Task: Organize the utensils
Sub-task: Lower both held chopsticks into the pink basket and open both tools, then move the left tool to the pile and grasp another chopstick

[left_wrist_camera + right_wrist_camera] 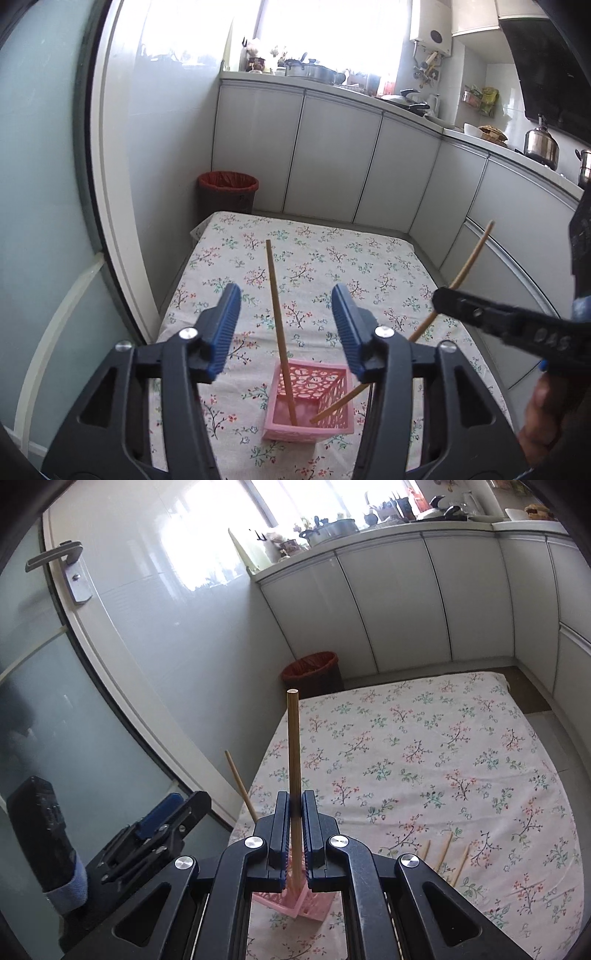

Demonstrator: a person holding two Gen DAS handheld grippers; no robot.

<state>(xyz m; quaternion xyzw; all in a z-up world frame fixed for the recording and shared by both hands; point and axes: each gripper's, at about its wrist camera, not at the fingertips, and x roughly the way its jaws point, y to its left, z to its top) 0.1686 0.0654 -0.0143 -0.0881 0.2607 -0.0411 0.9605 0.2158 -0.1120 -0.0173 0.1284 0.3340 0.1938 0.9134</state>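
Observation:
A pink perforated basket (308, 400) stands on the floral tablecloth (314, 258). One wooden chopstick (280, 332) stands upright in it. My left gripper (286, 314) is open and empty above the basket. My right gripper (295, 805) is shut on a second chopstick (293, 746), whose lower end reaches into the basket (295, 901). In the left wrist view that chopstick (469, 264) slants in from the right, held by the right gripper (443, 297). The standing chopstick (240, 786) also shows in the right wrist view. Three more chopsticks (445, 853) lie on the cloth to the right.
White kitchen cabinets (332, 158) run behind the table, with pots (541, 146) on the counter. A bin with a red liner (227, 192) stands past the table's far left corner. A glass door (55, 701) is at the left.

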